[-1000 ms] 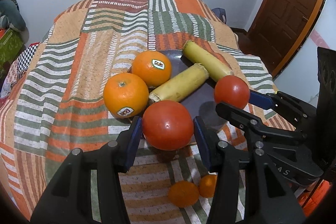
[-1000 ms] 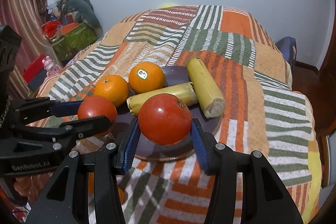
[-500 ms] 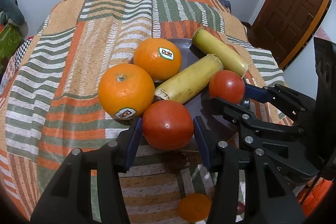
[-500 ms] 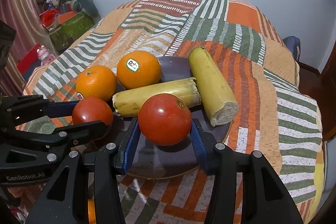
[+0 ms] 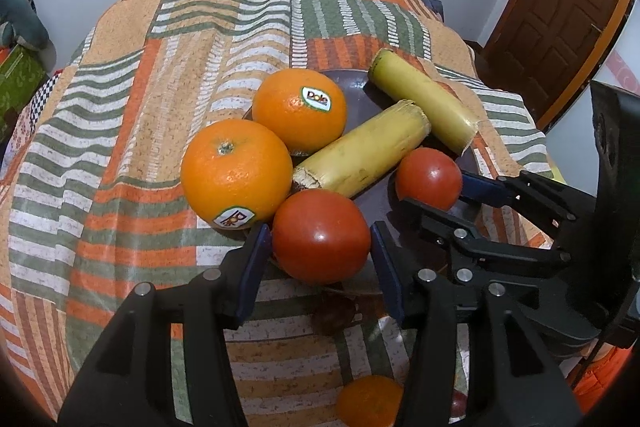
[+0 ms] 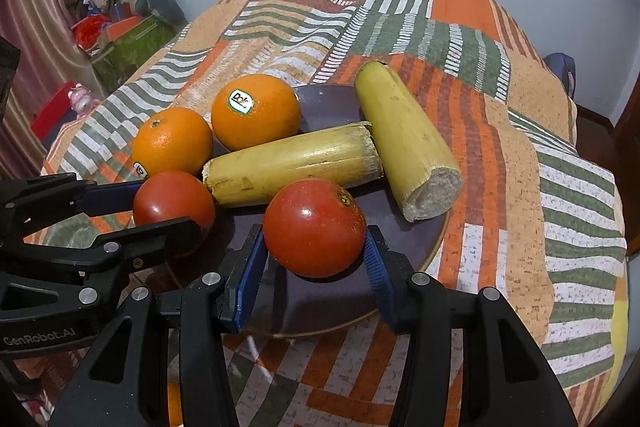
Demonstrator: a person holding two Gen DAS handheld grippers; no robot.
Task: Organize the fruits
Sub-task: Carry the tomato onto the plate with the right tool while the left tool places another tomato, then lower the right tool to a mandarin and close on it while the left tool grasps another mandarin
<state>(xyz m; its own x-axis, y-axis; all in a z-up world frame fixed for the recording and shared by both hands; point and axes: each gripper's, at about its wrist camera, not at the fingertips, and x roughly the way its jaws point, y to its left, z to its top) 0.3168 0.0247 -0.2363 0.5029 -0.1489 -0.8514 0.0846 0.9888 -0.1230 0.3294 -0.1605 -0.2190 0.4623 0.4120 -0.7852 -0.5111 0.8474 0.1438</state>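
A dark plate (image 6: 400, 227) on the patchwork cloth holds two oranges (image 6: 256, 111) (image 6: 172, 141) and two yellow cane pieces (image 6: 296, 163) (image 6: 404, 139). My left gripper (image 5: 318, 247) is shut on a red tomato (image 5: 320, 235) at the plate's near left edge, beside the front orange (image 5: 236, 173). My right gripper (image 6: 314, 247) is shut on another red tomato (image 6: 314, 227) over the plate's near part. Each gripper with its tomato also shows in the other view: the right one (image 5: 428, 179) and the left one (image 6: 174, 207).
A small orange fruit (image 5: 368, 401) and a dark reddish fruit (image 5: 332, 311) lie on the cloth below my left gripper. A wooden door (image 5: 560, 7) stands at the right. Boxes and toys (image 6: 128, 31) sit on the floor at the left of the bed.
Both grippers have moved forward and down with their tomatoes, closer to the plate and the fruit on it. Both grips are unchanged.
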